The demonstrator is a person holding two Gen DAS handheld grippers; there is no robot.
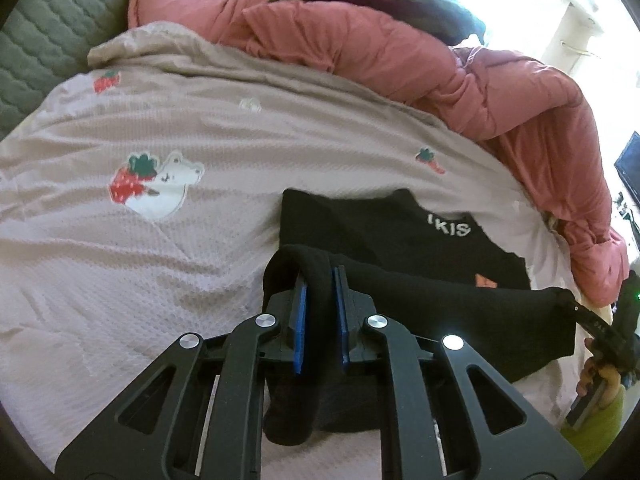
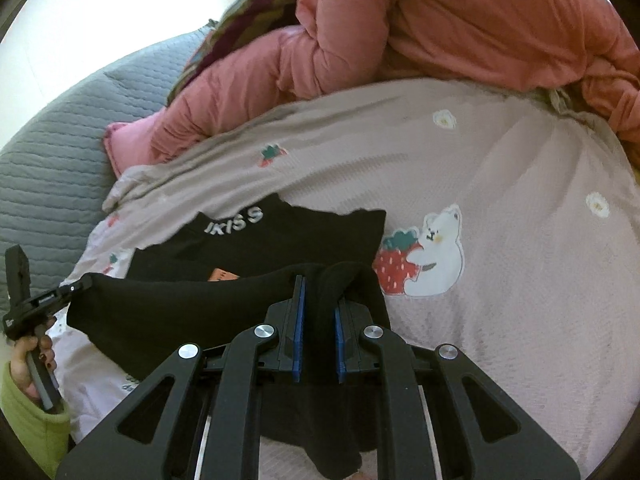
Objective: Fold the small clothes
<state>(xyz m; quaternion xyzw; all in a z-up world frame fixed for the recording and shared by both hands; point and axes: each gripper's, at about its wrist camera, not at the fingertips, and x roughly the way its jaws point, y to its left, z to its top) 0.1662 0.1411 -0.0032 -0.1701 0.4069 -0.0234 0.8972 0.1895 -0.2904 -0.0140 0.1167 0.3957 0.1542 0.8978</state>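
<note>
Black garment [image 1: 400, 240] on bed [image 1: 140, 260], collar with white lettering at 12 o'clock, hem side lifted at 6. Left hand-held gripper [image 1: 320, 292] clamped on one near corner, right hand-held gripper [image 2: 320, 300] clamped on other; edge stretched taut between them. Fold looks mid-way: near half raised over far half, not yet laid down. Long axis of held edge runs 9-to-3; garment points collar-away, toward pink quilt [image 1: 380, 52].
</note>
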